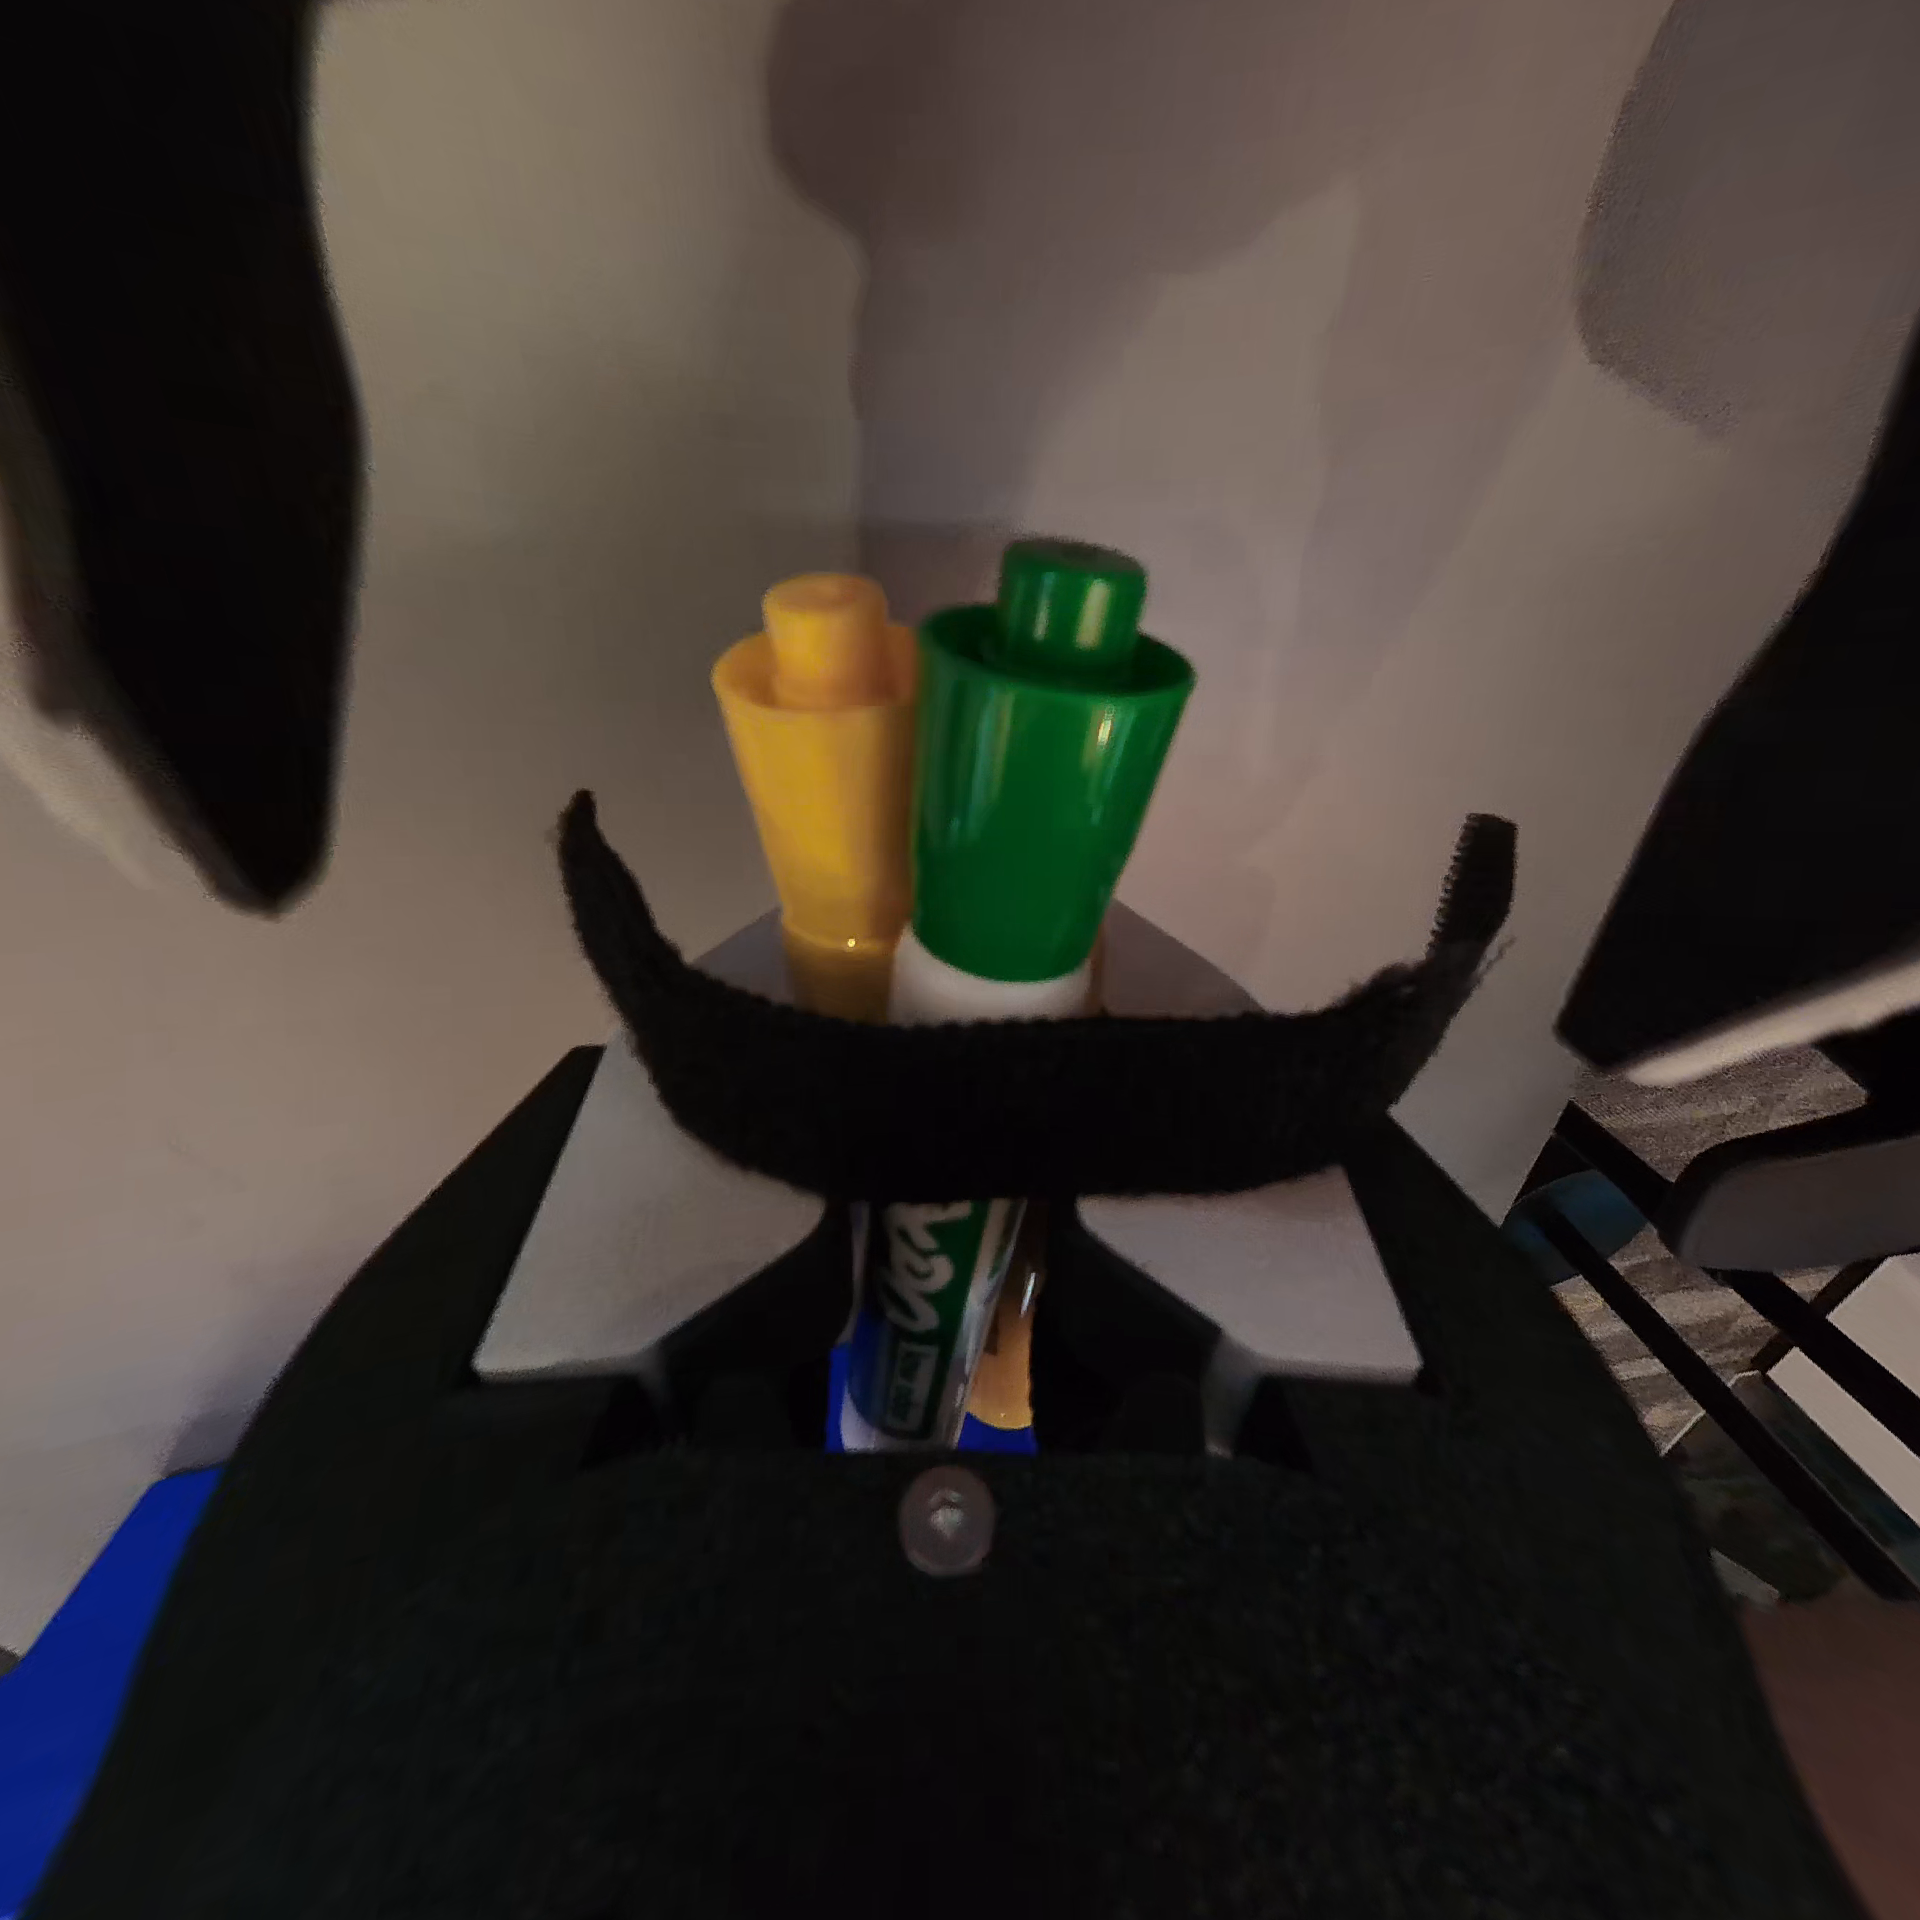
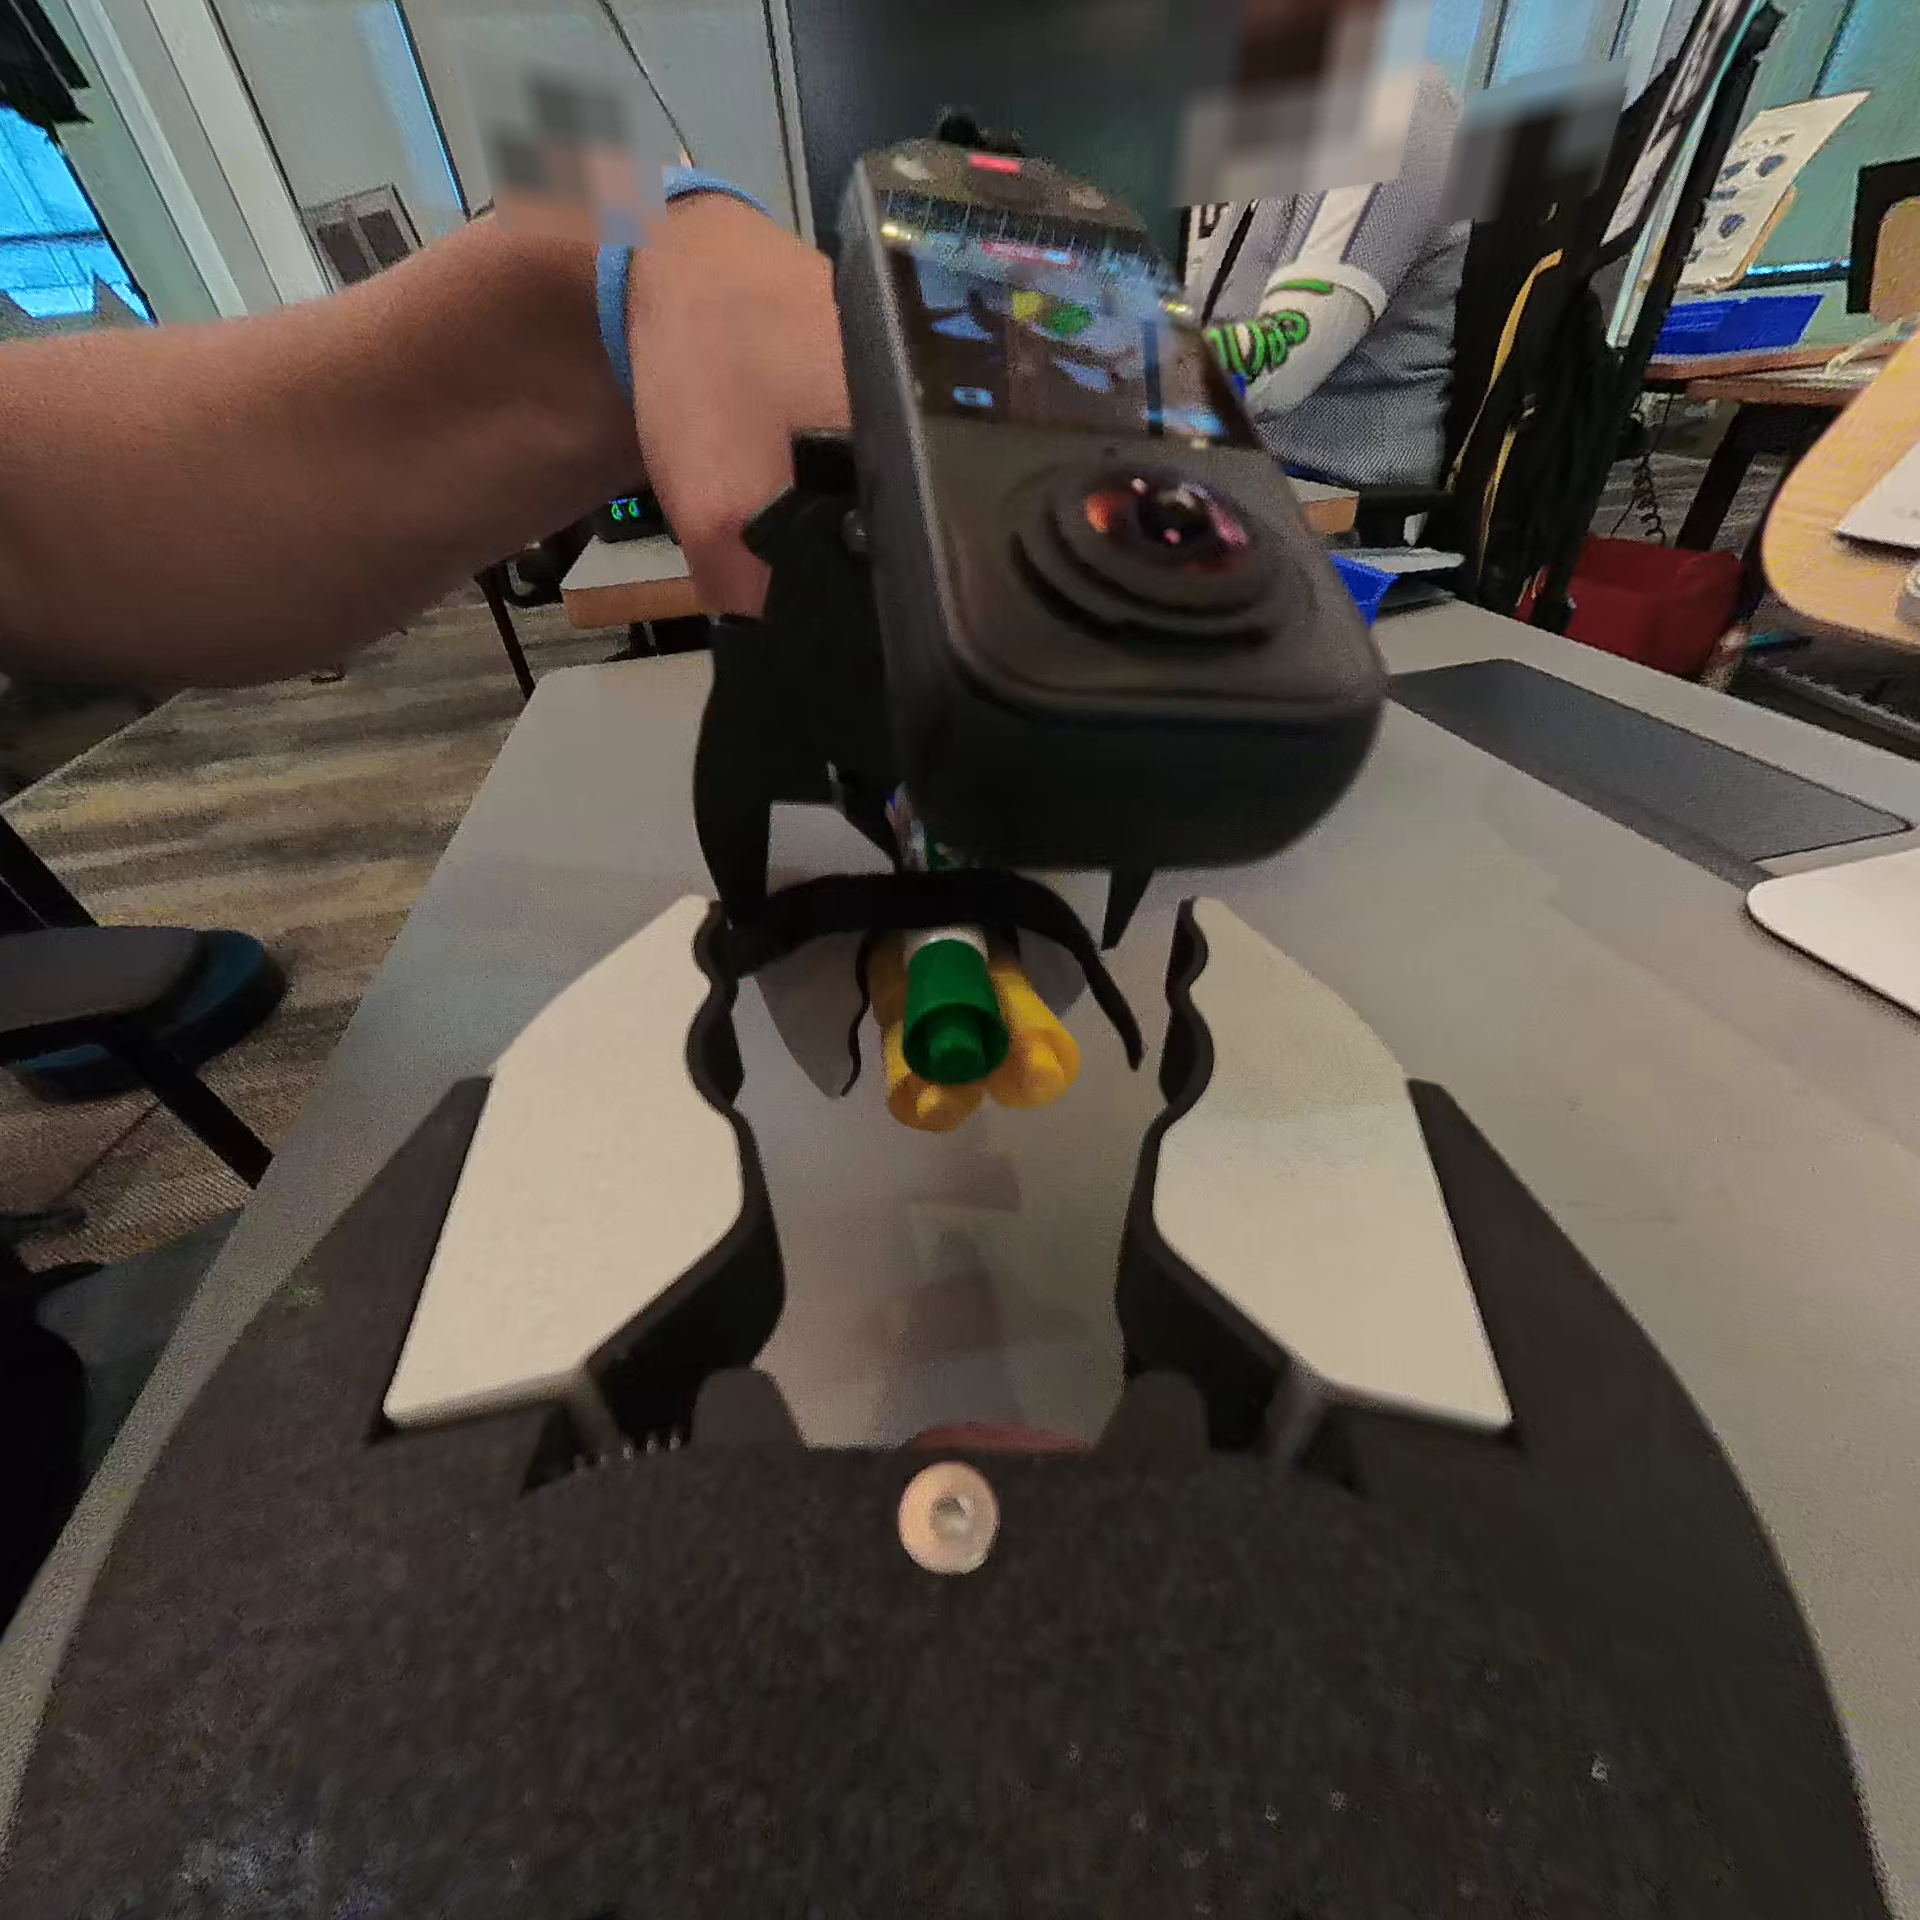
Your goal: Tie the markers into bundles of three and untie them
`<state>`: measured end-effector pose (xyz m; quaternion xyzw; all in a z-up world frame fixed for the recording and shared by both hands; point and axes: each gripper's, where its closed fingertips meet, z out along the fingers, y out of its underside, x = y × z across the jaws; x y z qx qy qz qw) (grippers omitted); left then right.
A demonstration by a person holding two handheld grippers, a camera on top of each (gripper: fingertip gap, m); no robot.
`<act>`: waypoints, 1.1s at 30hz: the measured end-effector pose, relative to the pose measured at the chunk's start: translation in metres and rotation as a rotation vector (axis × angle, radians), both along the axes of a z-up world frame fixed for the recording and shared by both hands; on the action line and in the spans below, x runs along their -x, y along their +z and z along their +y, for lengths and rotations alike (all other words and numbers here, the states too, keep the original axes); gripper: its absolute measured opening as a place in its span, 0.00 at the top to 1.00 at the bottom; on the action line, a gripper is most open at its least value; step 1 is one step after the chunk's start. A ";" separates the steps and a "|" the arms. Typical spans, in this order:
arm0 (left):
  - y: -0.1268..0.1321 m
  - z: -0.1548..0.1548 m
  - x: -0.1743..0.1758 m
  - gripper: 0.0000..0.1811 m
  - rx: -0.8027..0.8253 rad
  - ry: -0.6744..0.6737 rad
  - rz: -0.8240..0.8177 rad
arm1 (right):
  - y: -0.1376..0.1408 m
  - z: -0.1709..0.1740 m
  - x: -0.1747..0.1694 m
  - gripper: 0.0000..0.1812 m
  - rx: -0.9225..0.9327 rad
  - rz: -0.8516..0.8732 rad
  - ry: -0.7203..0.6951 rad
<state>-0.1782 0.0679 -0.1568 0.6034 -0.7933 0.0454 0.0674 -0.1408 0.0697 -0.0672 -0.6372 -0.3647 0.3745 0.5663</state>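
Left wrist view, nearest: left tongs [image 1: 951,1039] closed narrow on a bundle of markers [image 1: 940,1340], barrels pinched between the two fingers. A black strap [image 1: 997,1112] lies across the finger tops in front of the caps, loose, both ends curling upward and unfastened. Beyond the strap, a green cap [image 1: 1039,790] and a yellow cap [image 1: 821,769] stand side by side, touching. Low between the fingers a bit of blue shows under the barrels; cannot tell what it is. Farther out, dark blurred shapes at left and right edges are the other gripper's fingers, one each side of the bundle, not touching it. Pale wall behind.

Right wrist view, nearest: right tongs [image 2: 945,977] wide apart, nothing held, pale pads facing the bundle. Between and beyond the tips, the bundle hangs above the grey counter [image 2: 1558,1039], caps pointing at this camera: one green cap [image 2: 951,1023] on top, two yellow caps [image 2: 977,1070] below it. Strap [image 2: 935,899] draped over the barrels, ends trailing down both sides. Behind that, the left gripper with its camera [image 2: 1091,540], held by a hand [image 2: 727,416] with a blue wristband [image 2: 618,301]. Far back: a seated person, desks, chairs.
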 end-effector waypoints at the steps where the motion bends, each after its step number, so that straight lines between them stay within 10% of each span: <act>1: 0.000 0.000 -0.002 0.78 -0.002 -0.002 0.000 | 0.002 0.000 0.001 0.57 -0.013 -0.004 0.000; 33: 0.005 -0.006 -0.022 0.77 0.005 -0.027 0.005 | -0.027 -0.004 0.000 0.67 0.048 -0.134 0.084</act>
